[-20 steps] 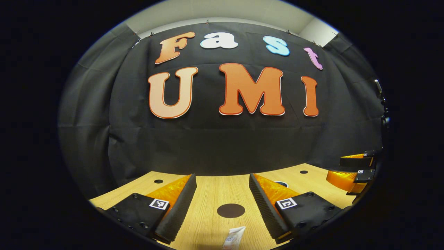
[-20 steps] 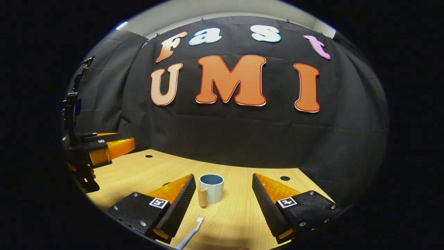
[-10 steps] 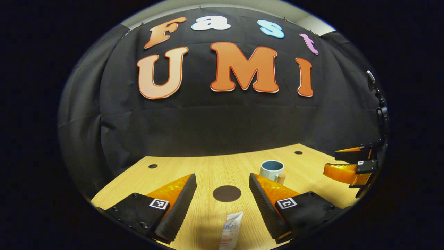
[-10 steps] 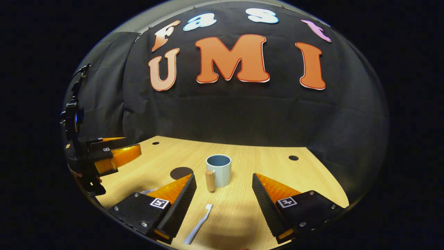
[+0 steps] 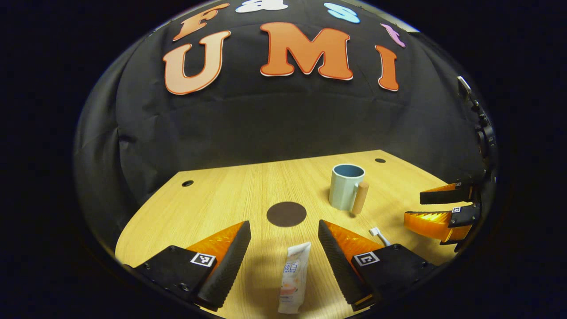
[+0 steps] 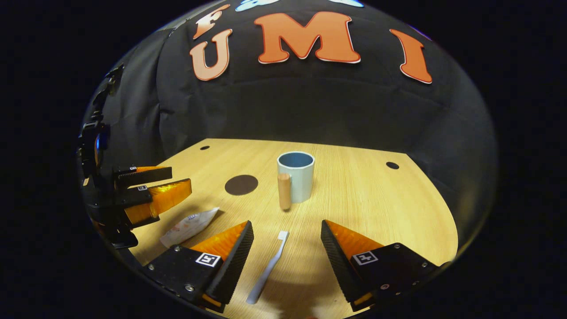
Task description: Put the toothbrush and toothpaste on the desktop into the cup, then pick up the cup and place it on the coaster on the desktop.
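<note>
The left claw (image 5: 283, 248) hangs spread over the toothpaste tube (image 5: 292, 283), lengthwise between its fingers. The right claw (image 6: 287, 248) (equally spread) straddles the toothbrush (image 6: 268, 268) flat on the tabletop (image 6: 376, 199), bristles toward the cup (image 6: 296, 175).

Your left hand-held gripper (image 5: 284, 261) is wide open, fingers spread apart, nothing between the pads, tilted down and held above the tabletop (image 5: 230, 195). Your right hand-held gripper (image 6: 287, 261) is the same: jaws wide apart, gripping nothing, angled downward over the tabletop. In the right gripper view your left hand-held gripper sits off at the left edge, fingers parted, pointing inward. In the left gripper view your right hand-held gripper sits at the right edge, fingers parted, pointing inward too.
</note>
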`<state>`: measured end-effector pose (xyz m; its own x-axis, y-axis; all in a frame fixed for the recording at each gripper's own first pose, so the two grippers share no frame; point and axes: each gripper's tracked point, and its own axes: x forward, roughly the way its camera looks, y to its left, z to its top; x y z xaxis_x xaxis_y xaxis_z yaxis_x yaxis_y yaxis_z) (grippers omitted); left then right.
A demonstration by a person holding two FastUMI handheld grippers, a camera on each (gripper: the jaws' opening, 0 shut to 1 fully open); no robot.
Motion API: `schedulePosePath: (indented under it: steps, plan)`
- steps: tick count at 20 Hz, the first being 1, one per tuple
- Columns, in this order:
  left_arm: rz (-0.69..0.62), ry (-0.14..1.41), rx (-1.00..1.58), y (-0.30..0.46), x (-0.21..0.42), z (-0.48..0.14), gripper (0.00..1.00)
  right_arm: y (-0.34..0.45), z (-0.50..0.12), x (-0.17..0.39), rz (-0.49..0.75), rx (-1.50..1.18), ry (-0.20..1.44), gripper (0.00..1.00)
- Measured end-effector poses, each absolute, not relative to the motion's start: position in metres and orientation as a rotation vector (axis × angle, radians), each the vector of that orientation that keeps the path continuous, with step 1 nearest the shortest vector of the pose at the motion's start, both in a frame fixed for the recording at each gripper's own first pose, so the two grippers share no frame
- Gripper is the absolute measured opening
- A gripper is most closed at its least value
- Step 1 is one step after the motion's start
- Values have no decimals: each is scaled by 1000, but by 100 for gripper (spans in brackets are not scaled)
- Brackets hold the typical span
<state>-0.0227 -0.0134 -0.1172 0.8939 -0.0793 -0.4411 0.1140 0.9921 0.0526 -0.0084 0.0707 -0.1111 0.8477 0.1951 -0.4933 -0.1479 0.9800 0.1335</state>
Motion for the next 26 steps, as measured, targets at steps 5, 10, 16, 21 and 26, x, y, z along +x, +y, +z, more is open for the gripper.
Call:
schedulePosePath:
  steps: [5,10,16,21,26]
  plan:
    - [-116,543,88,-15,-26,-143,97,92,-129,-19,202,70,657,83]
    - [-110,627,92,-10,-32,-163,98,107,-141,-30,230,80,768,83]
    - [-115,723,107,-9,-36,-185,96,114,-148,-38,224,104,871,71]
    - [-149,786,96,-14,-42,-194,87,115,-144,-41,219,116,935,60]
    - [-171,875,71,-15,-51,-212,82,114,-131,-42,220,94,968,52]
